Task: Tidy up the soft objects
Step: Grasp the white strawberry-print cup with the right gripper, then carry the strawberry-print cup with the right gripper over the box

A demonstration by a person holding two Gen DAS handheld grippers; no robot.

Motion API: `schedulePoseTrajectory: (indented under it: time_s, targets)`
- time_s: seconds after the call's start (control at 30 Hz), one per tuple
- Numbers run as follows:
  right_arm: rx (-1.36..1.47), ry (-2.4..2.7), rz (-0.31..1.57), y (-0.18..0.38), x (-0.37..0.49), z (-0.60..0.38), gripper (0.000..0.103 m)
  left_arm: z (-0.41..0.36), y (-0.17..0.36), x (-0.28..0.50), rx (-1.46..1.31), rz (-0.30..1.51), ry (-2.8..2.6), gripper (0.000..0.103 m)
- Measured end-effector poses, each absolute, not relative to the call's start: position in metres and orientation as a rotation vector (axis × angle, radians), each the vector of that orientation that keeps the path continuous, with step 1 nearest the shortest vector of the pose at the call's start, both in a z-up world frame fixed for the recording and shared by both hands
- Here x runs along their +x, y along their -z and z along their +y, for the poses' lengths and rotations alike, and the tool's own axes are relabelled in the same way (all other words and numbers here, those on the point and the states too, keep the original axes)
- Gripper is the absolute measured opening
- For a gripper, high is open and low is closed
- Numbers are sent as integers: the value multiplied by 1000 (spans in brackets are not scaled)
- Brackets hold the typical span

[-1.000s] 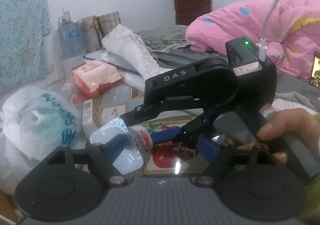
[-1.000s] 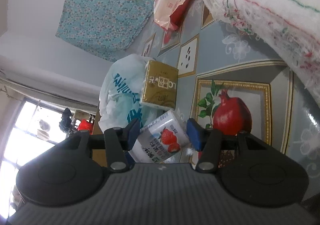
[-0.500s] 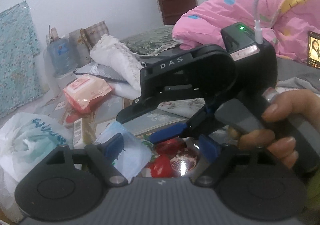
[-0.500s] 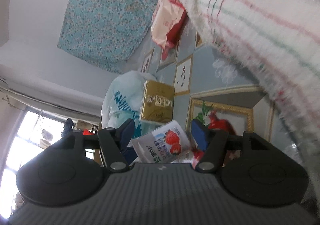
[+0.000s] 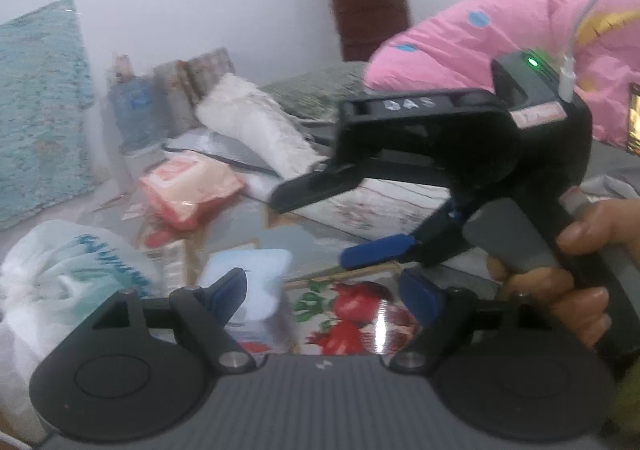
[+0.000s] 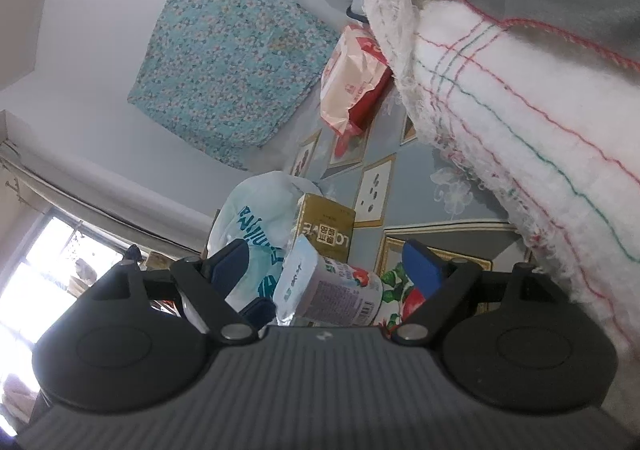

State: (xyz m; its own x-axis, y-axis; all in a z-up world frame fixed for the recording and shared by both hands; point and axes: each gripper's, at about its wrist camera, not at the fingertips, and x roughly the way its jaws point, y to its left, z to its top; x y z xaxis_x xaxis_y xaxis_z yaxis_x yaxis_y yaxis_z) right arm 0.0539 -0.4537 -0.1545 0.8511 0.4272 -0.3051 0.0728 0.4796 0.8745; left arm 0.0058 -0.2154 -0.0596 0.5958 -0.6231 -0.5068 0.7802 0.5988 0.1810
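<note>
The right gripper [image 6: 326, 264] is opening, its jaws already wide; a small strawberry-printed cup [image 6: 334, 288] lies on its side between them on the bench [image 6: 440, 206], touching neither pad. The left gripper [image 5: 324, 290] stands wide with nothing held, the cup [image 5: 248, 290] just beside its left finger. The person's hand [image 5: 568, 274] grips the right gripper's handle. A folded white towel [image 6: 520, 122] lies right of the right gripper.

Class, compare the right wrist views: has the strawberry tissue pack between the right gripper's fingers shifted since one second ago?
Yes. The strawberry tissue pack has tipped, its pale end now showing, still below the gold box. The right gripper jaws are opening, pads clear of it.
</note>
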Motion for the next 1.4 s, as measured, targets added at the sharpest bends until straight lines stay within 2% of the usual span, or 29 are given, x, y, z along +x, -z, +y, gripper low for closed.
schedulePoseTrajectory:
  time_s: [0.17, 0.43, 0.67, 0.8, 0.97, 1.07, 1.4]
  targets:
    - [1031, -255, 520, 148, 58, -447, 84, -196, 54, 19, 317, 419, 750, 85]
    - [996, -285, 538, 145, 75, -432, 82, -199, 71, 42, 316, 567, 697, 84]
    - [997, -303, 569, 150, 85, -422, 81, -209, 76, 52, 305, 603, 692, 76]
    - [970, -311, 569, 149, 87, -419, 70, -214, 78, 55, 280, 607, 698, 71]
    - [945, -297, 557, 149, 83, -420, 46, -212, 79, 61, 237, 613, 683, 57]
    - [933, -302, 543, 148, 81, -420, 38, -211, 79, 60, 229, 603, 671, 53]
    - [898, -300, 528, 137, 67, -416, 38, -210, 72, 50, 228, 566, 684, 53]
